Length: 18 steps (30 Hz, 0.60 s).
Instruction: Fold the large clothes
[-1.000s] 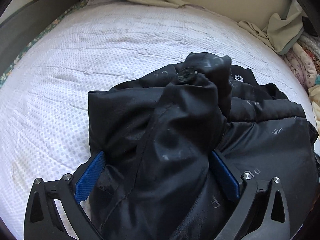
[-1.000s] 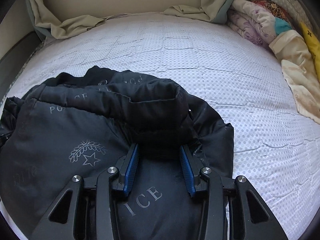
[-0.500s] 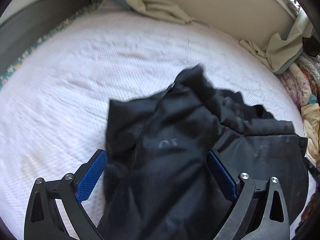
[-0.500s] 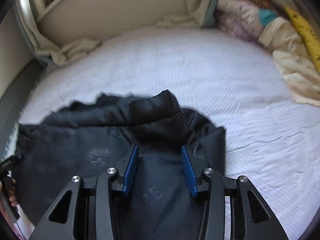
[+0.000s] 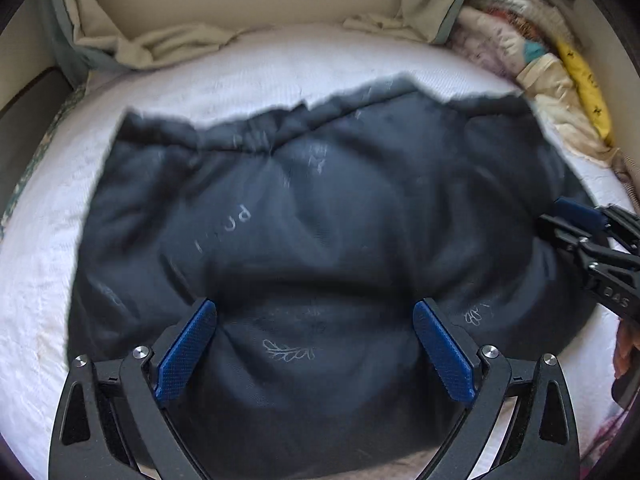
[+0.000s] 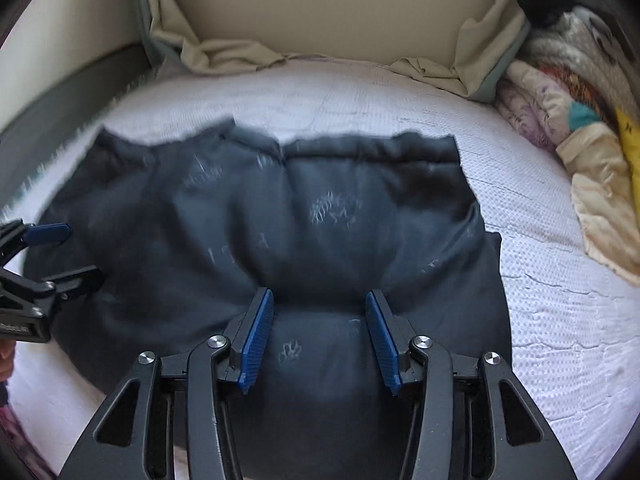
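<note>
A white quilted mattress [image 6: 540, 280] is filling most of what I am seeing, its dotted cover lying flat out toward 3 o'clock. A beige headboard [image 6: 320, 12] is standing at 12 o'clock, with a crumpled beige sheet [image 6: 224, 52] bunching against its foot at 11 o'clock. A pile of folded bedding [image 5: 552, 64], floral, cream and yellow, is stacking up at 2 o'clock. A dark bed frame [image 6: 52, 116] is edging the mattress at 10 o'clock.

Left claw [image 5: 314, 344] gapes wide; right claw [image 6: 320, 336] clamped narrower.
</note>
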Motion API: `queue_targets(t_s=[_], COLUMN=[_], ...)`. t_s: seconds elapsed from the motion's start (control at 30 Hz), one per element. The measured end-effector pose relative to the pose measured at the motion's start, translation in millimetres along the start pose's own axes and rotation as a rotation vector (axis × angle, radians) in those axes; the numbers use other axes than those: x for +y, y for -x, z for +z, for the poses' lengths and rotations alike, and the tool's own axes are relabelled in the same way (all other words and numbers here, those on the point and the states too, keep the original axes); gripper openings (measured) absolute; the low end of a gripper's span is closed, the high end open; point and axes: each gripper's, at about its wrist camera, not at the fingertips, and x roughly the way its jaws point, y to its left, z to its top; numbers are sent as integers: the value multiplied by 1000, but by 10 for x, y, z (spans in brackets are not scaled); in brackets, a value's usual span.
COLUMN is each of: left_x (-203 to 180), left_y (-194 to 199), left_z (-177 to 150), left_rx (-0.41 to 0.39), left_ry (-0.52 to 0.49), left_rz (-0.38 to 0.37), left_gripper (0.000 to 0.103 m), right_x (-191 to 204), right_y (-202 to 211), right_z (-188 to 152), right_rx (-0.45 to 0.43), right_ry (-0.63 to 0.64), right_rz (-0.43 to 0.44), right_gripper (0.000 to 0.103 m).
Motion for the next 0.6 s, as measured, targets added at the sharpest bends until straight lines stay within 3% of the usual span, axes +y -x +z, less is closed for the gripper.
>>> queue_targets(t_s=[0.33,0.5,0.6], left_x=[-112,-59,-68], left_y=[-215,-128,-117], left_z=[-46,0,38], left_rx=[-8,-2,0], left_ry=[-15,15,20], left_rz=[43,37,44], left_gripper=[103,103,103], right_x=[6,-36,-70], right_y=[-325,-230,-14], right_z=[-187,-53,98], right_rx=[9,53,-9], right_ry=[9,-51,-64], right_rz=[1,19,62], right_gripper=[49,51,56])
